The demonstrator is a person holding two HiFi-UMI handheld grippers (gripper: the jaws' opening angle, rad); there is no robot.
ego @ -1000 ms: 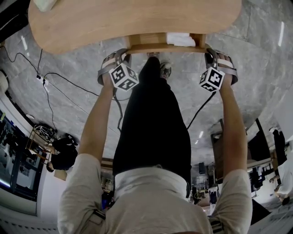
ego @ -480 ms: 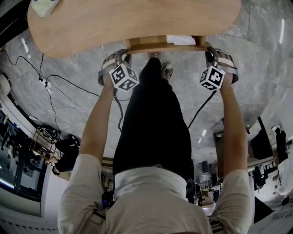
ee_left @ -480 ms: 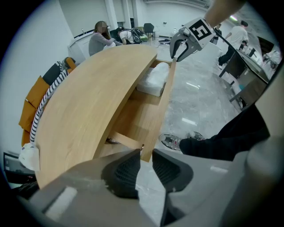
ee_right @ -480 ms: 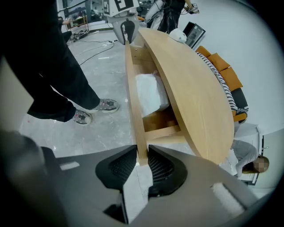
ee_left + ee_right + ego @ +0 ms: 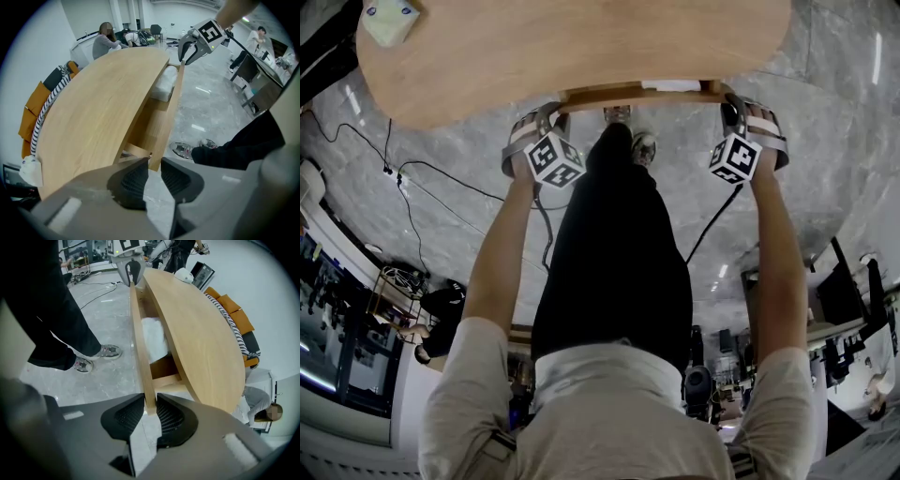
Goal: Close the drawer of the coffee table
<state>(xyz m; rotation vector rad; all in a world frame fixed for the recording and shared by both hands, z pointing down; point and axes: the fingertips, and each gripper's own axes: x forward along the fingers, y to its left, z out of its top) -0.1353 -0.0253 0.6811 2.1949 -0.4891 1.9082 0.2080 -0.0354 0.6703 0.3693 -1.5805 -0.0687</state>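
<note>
Drawer [image 5: 633, 95]: pale wood box slung under the near edge of the coffee table top [image 5: 572, 42]. Not fully home; a narrow strip of its inside shows beyond the top's edge.

Table top: light wood, fine straight grain, matte finish, rounded kidney outline, thin edge.

Drawer front [image 5: 168, 117]: long flat plank in the same wood with square-cut ends. It runs along the top's near edge and stands just clear of it.

Contents: white, soft, crumpled bundle [image 5: 152, 341] lying in the drawer, mostly under the top's overhang.

Left gripper [image 5: 153, 165]: grey moulded jaws with black ribbed pads. Clamped on the plank's left end, one pad on each face, hold at the pad tips only.

Right gripper [image 5: 150, 400]: same build. Pinched on the plank's opposite end, pads against both faces, wood seated deeper between them.

Both grippers point down at the top's near edge, one at each end of the drawer.

Floor [image 5: 825, 112] beneath the top: polished grey stone, marbled veining, glossy highlights.

Small white lumpy object [image 5: 389, 19] sits on the top's far left corner. Thin black cables [image 5: 441, 169] trail over the floor to the left of the top.
</note>
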